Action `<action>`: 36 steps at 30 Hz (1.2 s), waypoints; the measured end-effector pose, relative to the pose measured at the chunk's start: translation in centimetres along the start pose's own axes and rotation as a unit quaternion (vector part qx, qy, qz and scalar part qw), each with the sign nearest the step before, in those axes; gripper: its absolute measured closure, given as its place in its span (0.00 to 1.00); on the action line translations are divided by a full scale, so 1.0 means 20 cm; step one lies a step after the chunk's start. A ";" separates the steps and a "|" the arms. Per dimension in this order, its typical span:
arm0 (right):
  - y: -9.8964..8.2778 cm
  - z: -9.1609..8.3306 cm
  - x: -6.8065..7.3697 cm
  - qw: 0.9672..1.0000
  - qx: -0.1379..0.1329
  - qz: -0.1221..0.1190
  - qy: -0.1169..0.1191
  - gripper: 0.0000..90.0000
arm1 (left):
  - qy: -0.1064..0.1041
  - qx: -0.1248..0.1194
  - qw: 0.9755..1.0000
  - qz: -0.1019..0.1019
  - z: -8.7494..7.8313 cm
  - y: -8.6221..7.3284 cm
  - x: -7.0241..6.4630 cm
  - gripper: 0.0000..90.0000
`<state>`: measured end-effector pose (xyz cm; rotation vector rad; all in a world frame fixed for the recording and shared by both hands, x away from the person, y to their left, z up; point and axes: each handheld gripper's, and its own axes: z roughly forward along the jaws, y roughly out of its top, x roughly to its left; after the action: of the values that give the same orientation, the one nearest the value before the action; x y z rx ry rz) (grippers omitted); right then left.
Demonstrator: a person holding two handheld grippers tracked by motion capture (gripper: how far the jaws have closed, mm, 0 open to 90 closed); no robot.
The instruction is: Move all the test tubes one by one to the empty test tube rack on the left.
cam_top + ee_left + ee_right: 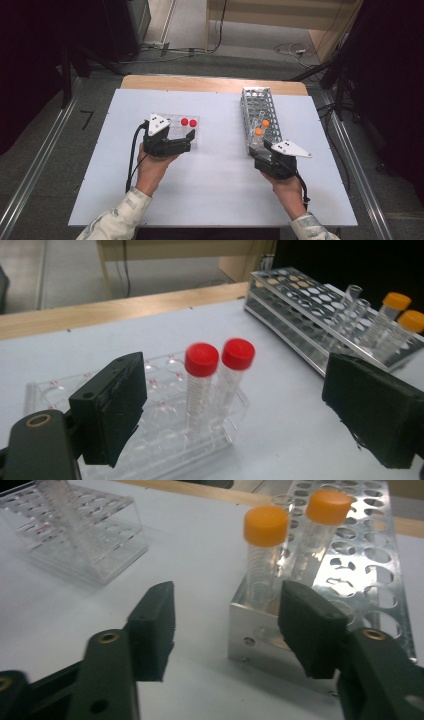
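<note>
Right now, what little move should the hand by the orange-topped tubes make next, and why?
Probably ease the right gripper forward around the nearer orange-capped tube. Its jaws are open and empty, with that tube standing just beyond them at the metal rack's end.

Two clear plastic tubes with red screw caps [219, 358] are seen standing upright, side by side and almost touching, in a clear plastic well rack [165, 440] lying flat on the white table top. Two clear tubes with orange caps [295, 515] are held upright, near each other, at the near end of a long perforated metal rack [365, 575]. Two uncapped clear tubes [352, 302] stand just behind them in that same rack.
</note>
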<state>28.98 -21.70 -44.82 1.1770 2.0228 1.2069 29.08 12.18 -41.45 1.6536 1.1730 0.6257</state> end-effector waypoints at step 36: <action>0.06 0.12 -0.04 0.999 -0.019 -0.005 -0.039 0.79 | -0.024 0.030 0.999 0.018 0.01 -0.10 -0.07 0.07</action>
<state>31.82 -21.02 -44.88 1.1772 1.9379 1.1717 27.89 10.98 -43.09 1.7338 1.1405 0.5754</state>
